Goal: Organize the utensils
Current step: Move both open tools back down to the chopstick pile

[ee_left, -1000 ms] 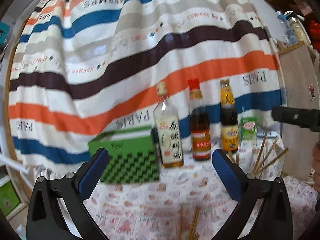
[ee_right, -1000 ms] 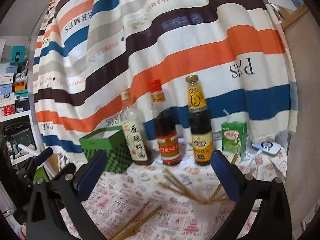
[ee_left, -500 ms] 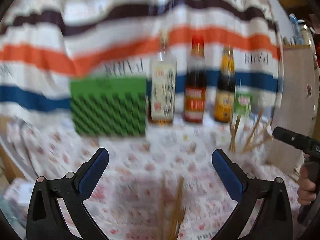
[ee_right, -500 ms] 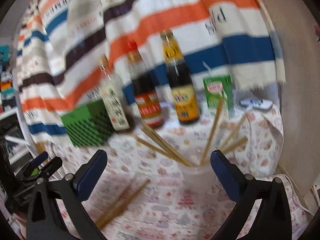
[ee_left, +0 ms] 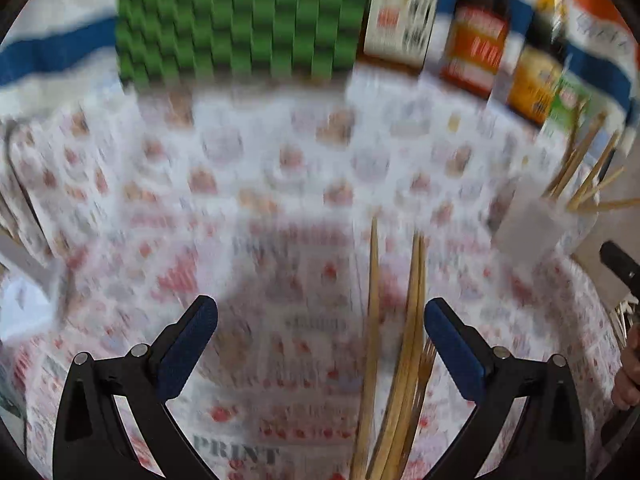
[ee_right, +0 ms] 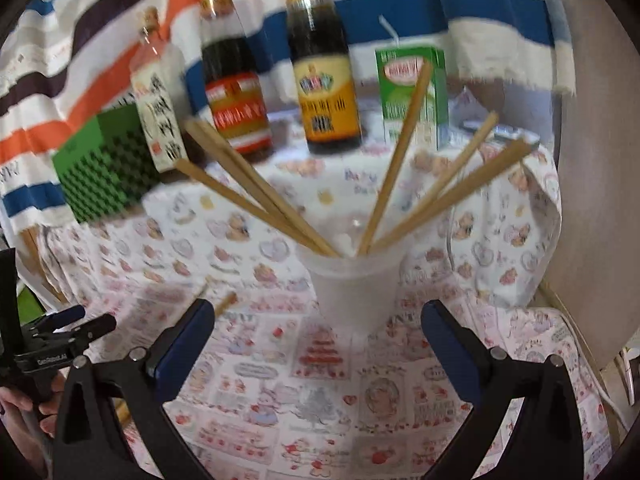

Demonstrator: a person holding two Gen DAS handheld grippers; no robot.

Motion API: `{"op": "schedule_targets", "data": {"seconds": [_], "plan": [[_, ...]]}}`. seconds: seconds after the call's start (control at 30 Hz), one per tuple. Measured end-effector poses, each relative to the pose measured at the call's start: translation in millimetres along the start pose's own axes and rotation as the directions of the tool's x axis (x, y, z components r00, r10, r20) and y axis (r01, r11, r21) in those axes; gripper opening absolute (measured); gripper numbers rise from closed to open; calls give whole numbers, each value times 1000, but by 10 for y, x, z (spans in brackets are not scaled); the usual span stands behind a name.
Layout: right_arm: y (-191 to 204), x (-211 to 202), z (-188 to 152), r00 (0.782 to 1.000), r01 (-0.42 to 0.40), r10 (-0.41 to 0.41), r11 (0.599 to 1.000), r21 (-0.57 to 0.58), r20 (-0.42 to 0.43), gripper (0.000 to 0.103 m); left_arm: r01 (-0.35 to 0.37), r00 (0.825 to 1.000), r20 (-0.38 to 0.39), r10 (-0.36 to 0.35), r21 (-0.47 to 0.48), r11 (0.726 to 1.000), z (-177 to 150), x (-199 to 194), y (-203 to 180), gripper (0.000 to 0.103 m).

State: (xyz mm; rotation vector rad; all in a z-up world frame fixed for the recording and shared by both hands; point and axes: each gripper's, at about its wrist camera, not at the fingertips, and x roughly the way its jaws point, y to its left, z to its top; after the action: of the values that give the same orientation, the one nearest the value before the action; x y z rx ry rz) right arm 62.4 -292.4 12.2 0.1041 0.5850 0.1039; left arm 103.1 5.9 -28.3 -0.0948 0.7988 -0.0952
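Bamboo chopsticks (ee_left: 400, 360) lie on "PRINT"-lettered patterned tablecloth (ee_left: 280, 240) (blurred); left gripper (ee_left: 320, 320) and right gripper (ee_right: 318, 320) fingers apart, empty.

Loose wooden chopsticks (ee_left: 400, 344) flat on cloth, others fanned upright in translucent cup (ee_right: 354, 288)

The desk (ee_right: 328, 392), under a printed cloth, carries loose chopsticks (ee_left: 400, 360) at lower centre, a cup (ee_right: 352, 284), bottles (ee_right: 236, 92) and a green box (ee_right: 104, 172).

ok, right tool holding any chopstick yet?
No. The right tool is open and empty, facing the plastic cup of chopsticks without touching them.
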Motion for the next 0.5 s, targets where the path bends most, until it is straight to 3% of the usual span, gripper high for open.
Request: {"op": "schedule_targets", "data": {"seconds": [0.13, 0.2, 0.4, 0.5], "plan": [[37, 57, -29, 999, 43, -43, 998, -44, -9, 103, -4, 989, -149, 5, 3, 1000, -77, 227, 8, 101], [36, 62, -33, 999, 42, -42, 998, -44, -17, 103, 31, 977, -211, -30, 1, 1000, -119, 291, -3, 87], [22, 55, -21, 999, 23, -24, 999, -23, -35, 103, 13, 974, -225, 2, 63, 998, -188, 263, -140, 65], [41, 74, -28, 999, 31, -32, 999, -28, -43, 103, -36, 975, -213, 58, 107, 994, -205, 259, -203, 53]]}}
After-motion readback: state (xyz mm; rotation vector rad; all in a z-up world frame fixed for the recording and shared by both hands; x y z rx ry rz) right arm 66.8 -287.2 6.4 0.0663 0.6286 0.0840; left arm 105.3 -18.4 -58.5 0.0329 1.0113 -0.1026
